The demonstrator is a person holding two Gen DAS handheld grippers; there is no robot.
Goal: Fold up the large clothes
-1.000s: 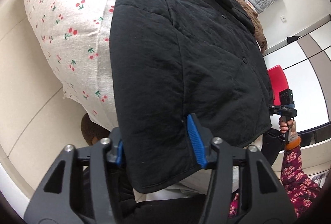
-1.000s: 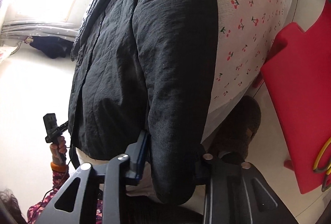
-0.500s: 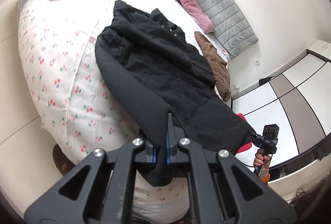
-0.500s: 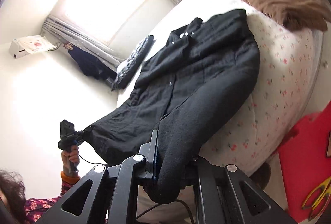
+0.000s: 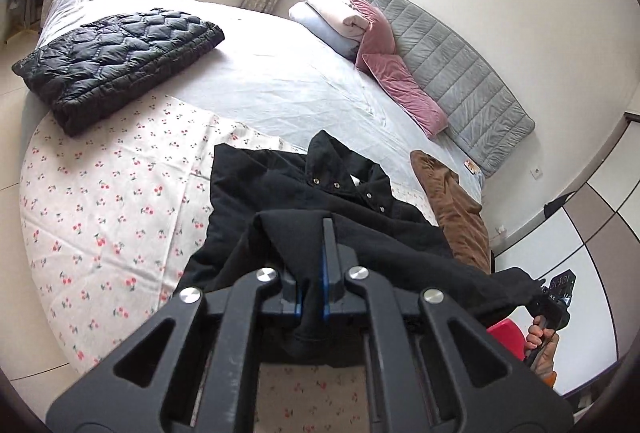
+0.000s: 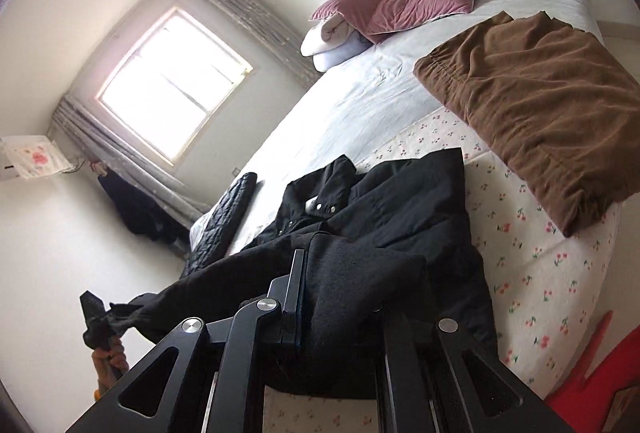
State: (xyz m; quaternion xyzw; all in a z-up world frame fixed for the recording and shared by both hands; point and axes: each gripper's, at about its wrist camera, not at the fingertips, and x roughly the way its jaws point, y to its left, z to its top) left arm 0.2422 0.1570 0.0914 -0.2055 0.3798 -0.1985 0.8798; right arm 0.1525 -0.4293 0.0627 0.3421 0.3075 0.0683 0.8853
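Left wrist: hand-held gripper [image 5: 311, 273] has lifted coat [image 5: 280, 193] hem higher.

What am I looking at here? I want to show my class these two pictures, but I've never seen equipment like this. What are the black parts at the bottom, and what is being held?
No robot: a person holds a two-finger clamp tool in each hand, each with a wide-angle camera looking along its fingers. One picture comes from the left gripper, the other from the right gripper. Both are shut on the hem of a black coat, lifting it off a bed with a cherry-print cover. Also on the bed: a folded black quilted jacket, a brown garment and pink pillows.
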